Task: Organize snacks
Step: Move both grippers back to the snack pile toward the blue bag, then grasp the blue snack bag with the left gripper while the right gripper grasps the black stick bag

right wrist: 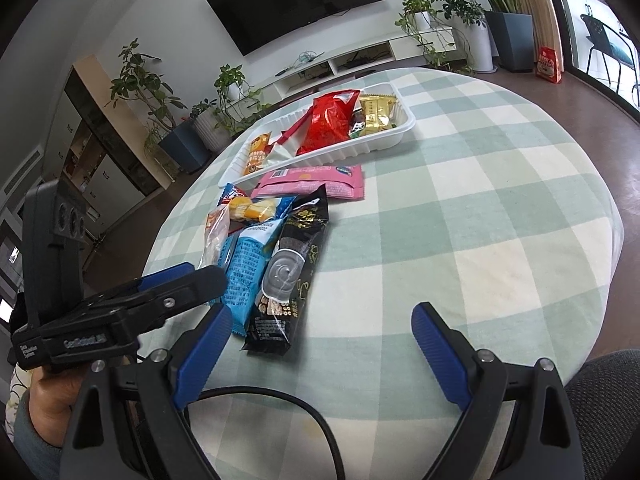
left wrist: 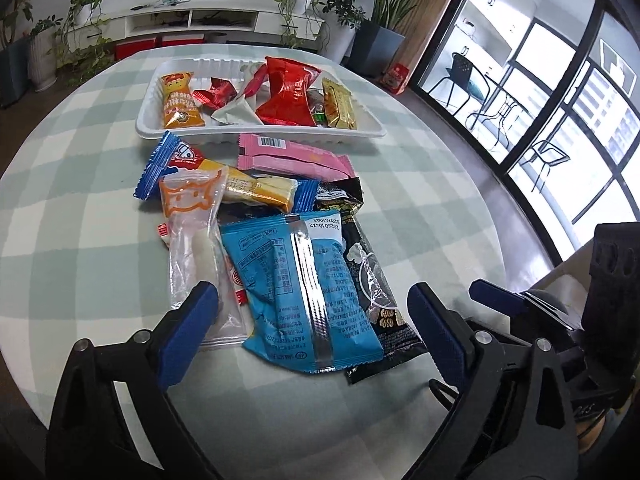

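checked tablecloth (left wrist: 80, 208) holds one white tray (left wrist: 360, 130) at twelve o'clock, one blue packet (left wrist: 304, 292) between the left gripper's (left wrist: 316, 334) spread jaws; right gripper (right wrist: 324, 356) gapes too.

The blue packet (left wrist: 304, 292) covers most of the black packet (left wrist: 372, 288) beside it. Smaller sweets behind the red bag (left wrist: 290, 92) are half hidden.
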